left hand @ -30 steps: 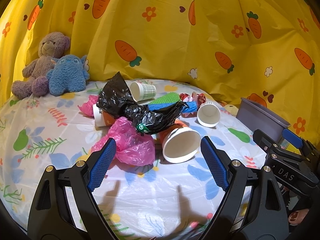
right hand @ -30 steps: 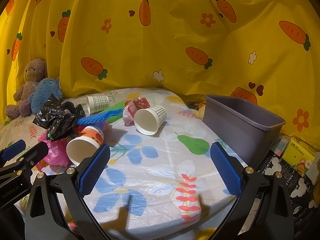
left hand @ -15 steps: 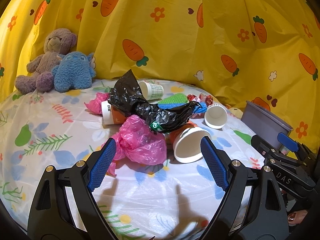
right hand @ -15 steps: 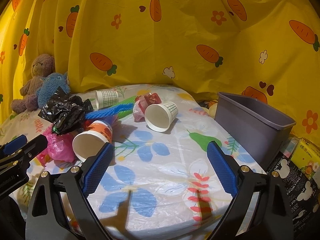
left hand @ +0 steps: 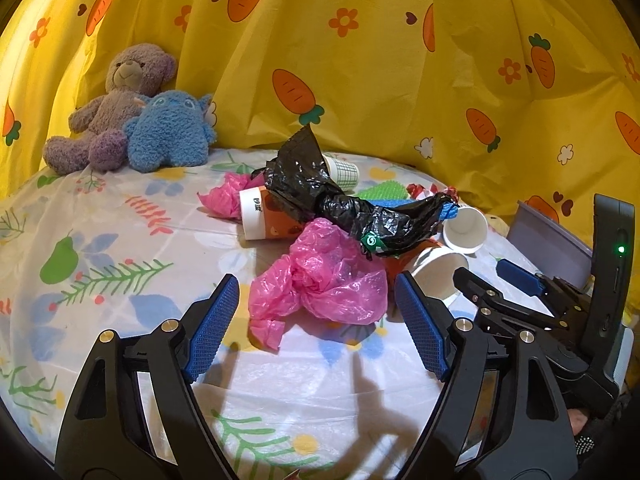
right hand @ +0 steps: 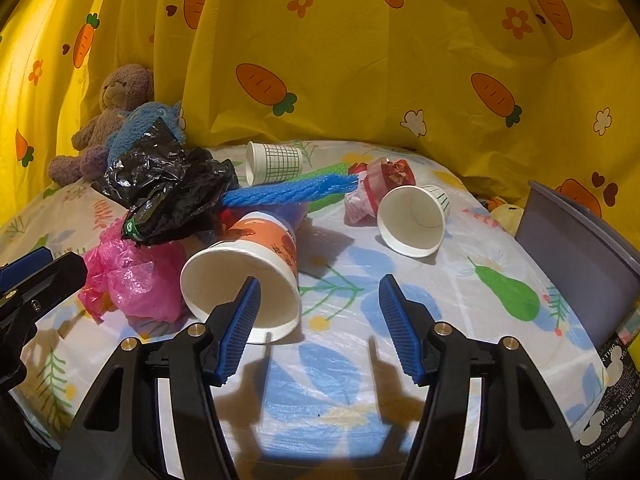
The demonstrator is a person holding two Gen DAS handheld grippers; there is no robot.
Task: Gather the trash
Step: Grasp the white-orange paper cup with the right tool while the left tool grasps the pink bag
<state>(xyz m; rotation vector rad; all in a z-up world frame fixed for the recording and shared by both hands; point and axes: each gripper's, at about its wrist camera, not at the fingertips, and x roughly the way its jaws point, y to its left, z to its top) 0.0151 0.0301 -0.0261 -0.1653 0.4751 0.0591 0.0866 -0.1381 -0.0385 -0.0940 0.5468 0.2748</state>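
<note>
Only right view shows grey bin (right hand: 580, 264), both jaws closing, nothing gripped.

A purple teddy bear (left hand: 116, 104) is seated at the far left of the desk (left hand: 120, 248), against the yellow carrot-print curtain (left hand: 360, 60). A blue plush toy (left hand: 170, 136) is leaned against the bear's right side, touching it. The desk is covered by a white cloth printed with flowers, leaves and pears. To the bear's far right, past the desk's edge, a small yellow plush (right hand: 506, 214) is seen low against the curtain.
</note>
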